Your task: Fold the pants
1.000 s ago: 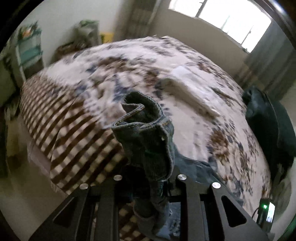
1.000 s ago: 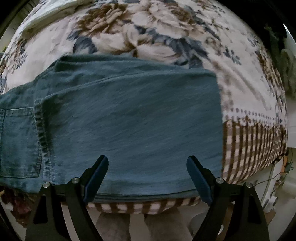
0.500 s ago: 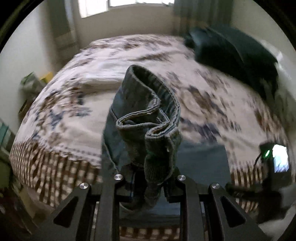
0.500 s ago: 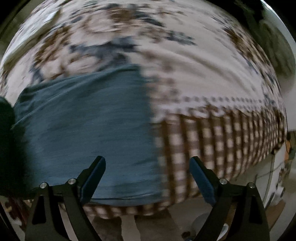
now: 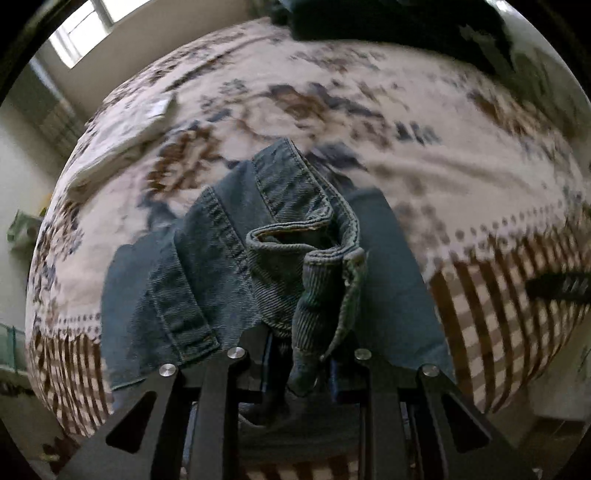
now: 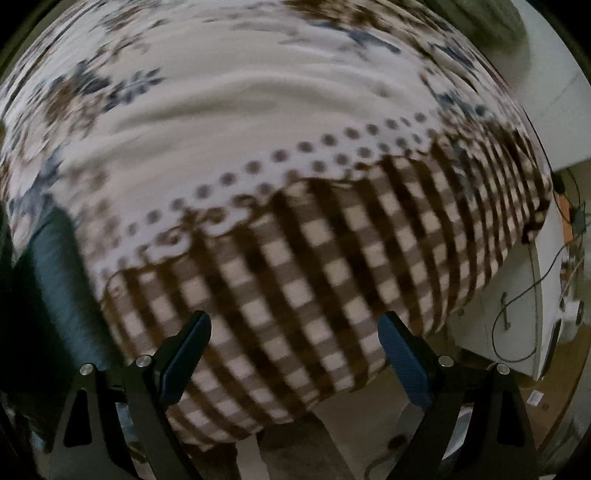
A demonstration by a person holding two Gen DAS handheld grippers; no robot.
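On the bed, near its front edge: one pair of blue denim pants (image 5: 207,288), lying partly flat on the bedspread (image 5: 424,173), with a bunched end raised off the fabric.

Left gripper (image 5: 299,369): fingers drawn together and clamped on the bunched denim. A rolled hem or waistband edge stands up just above the grip, with stitched seams visible. The rest of the garment spreads out flat beneath and to both sides.

Right gripper (image 6: 291,354): blue-padded fingers (image 6: 404,354) spread wide apart, nothing between them. It hangs over the checked brown-and-white border of the bedspread (image 6: 295,266) at the bed's edge. A strip of the pants (image 6: 55,288) shows at the far left of this view, well apart from the fingers.

Bedspread: floral print in brown and blue on cream, a dotted band, then the checked border.

Other items: pale folded cloth (image 5: 129,125) toward the far left of the bed; dark bundle (image 5: 399,26) at the far side; window (image 5: 85,33) behind. Both views are motion-blurred.
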